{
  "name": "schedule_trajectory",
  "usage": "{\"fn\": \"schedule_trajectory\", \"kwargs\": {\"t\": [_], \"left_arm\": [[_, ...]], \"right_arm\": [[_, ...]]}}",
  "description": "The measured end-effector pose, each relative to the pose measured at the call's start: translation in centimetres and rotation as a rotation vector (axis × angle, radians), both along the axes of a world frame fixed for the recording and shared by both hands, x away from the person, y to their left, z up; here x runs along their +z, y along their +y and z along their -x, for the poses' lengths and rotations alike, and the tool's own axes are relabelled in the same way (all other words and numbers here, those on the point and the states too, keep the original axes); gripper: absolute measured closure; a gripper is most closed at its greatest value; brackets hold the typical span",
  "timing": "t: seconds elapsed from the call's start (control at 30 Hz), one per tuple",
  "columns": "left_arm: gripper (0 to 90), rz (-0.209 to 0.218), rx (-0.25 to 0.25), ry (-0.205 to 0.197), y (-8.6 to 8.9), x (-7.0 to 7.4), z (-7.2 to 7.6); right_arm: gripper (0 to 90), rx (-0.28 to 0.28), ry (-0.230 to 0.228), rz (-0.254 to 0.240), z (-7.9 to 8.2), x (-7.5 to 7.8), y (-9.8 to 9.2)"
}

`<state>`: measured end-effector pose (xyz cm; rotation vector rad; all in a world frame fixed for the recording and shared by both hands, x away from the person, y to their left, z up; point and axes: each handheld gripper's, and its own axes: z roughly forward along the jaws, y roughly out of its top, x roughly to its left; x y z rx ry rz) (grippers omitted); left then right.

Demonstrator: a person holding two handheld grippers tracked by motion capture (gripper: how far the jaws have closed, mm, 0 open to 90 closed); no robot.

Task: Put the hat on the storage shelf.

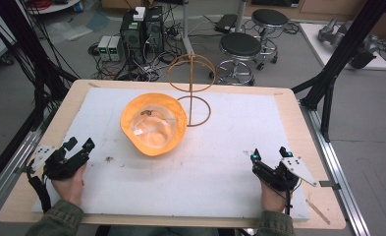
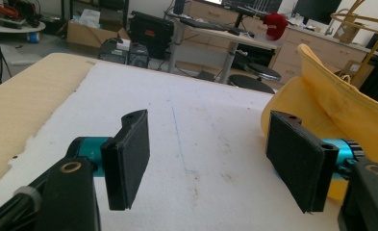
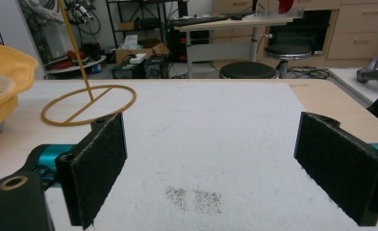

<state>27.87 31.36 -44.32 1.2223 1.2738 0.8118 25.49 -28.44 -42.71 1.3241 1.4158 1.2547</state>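
Left gripper [image 1: 77, 145] low at the near left, jaws wide and empty, right gripper [image 1: 270, 154] low at the near right, jaws wide apart, yellow bucket hat [image 1: 153, 124] upturned mid-table, wire hat stand [image 1: 192, 88] just behind it

Yellow hat [image 1: 153, 124] is presenting as soft matt cloth, with a paler, slightly sheeny lining inside; wire stand [image 1: 192, 88] is showing as thin smooth rod in a dull golden finish; white mat [image 1: 220, 147] is looking matt and faintly fibrous, ragged at its edge and carrying grey smudges; table [image 1: 48, 128] is reading as pale smooth wood; gripper pads [image 3: 97, 168] are appearing black, matt and coarse-textured.
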Motion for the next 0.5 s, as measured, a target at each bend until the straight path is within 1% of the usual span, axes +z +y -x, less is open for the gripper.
{"fn": "schedule_trajectory", "kwargs": {"t": [0.13, 0.27, 0.5], "left_arm": [[32.4, 0.009, -0.001, 0.001, 0.00, -0.02, -0.04], [32.4, 0.020, -0.015, 0.013, 0.00, -0.14, -0.20], [32.4, 0.019, -0.019, 0.011, -0.07, -0.15, -0.28]], "right_arm": [[10.0, 0.002, 0.002, 0.003, -0.03, -0.02, -0.04], [10.0, 0.003, 0.004, 0.000, 0.07, 0.01, -0.04], [10.0, 0.003, 0.005, 0.005, 0.12, -0.01, -0.05]]}}
